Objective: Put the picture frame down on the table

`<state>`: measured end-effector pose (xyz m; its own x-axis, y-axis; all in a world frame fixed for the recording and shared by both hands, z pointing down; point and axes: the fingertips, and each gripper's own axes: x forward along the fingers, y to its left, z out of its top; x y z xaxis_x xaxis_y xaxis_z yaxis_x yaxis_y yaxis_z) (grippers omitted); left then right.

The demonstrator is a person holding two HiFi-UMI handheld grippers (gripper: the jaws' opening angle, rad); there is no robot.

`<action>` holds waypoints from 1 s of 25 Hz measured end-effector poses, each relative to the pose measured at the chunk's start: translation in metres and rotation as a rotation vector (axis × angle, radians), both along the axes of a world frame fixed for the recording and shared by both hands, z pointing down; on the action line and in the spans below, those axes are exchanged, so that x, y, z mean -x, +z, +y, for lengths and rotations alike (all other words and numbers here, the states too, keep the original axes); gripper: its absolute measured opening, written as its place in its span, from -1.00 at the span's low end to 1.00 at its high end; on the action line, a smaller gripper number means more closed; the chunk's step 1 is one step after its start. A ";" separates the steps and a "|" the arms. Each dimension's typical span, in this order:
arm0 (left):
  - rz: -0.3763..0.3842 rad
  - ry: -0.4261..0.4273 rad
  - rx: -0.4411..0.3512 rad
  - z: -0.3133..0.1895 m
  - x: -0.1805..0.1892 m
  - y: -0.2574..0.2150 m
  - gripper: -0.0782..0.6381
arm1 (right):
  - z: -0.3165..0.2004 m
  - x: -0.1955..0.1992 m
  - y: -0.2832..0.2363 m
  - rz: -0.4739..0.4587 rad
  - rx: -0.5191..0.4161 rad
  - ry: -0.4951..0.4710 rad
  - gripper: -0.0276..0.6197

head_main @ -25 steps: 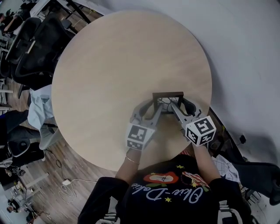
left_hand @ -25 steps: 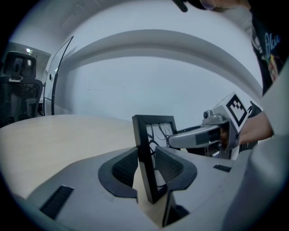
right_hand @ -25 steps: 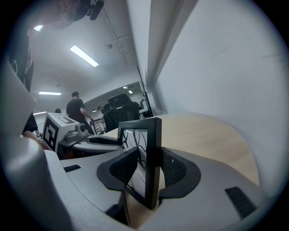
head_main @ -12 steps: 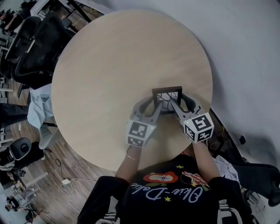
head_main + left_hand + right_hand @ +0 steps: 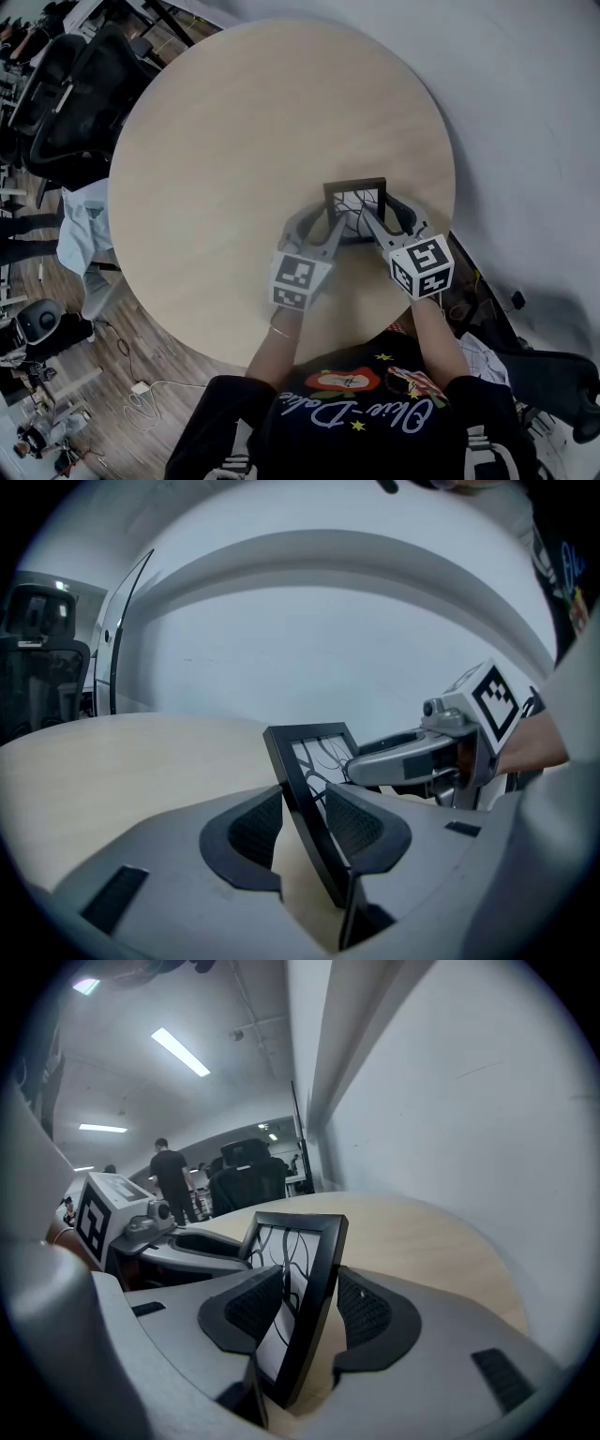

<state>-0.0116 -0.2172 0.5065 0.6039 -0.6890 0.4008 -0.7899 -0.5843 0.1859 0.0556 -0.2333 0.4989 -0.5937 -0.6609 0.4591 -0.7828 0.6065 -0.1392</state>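
A small black picture frame with a white, dark-lined picture stands tilted over the near right part of the round wooden table. My left gripper is shut on its left side and my right gripper on its right side. In the left gripper view the frame leans between the jaws of the left gripper, with the right gripper beyond it. In the right gripper view the frame sits clamped in the right gripper, and the left gripper reaches in from the left. Whether the frame's lower edge touches the table is hidden.
Black office chairs and a pale garment crowd the table's left edge. A white wall runs close along the right, and the table's rim lies just right of the frame. A person stands far off in the room.
Both grippers have shifted slightly away from me with the frame. The frame has tipped more upright, so more of its picture shows from above.
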 end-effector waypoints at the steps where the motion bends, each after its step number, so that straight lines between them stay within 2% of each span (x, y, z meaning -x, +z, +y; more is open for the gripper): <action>1: 0.001 0.001 0.002 -0.001 0.000 0.001 -0.42 | -0.001 0.000 0.001 0.001 0.002 0.002 -0.44; 25: -0.010 -0.024 0.072 -0.023 -0.001 0.029 -0.40 | -0.023 -0.004 0.032 0.075 0.042 0.014 -0.38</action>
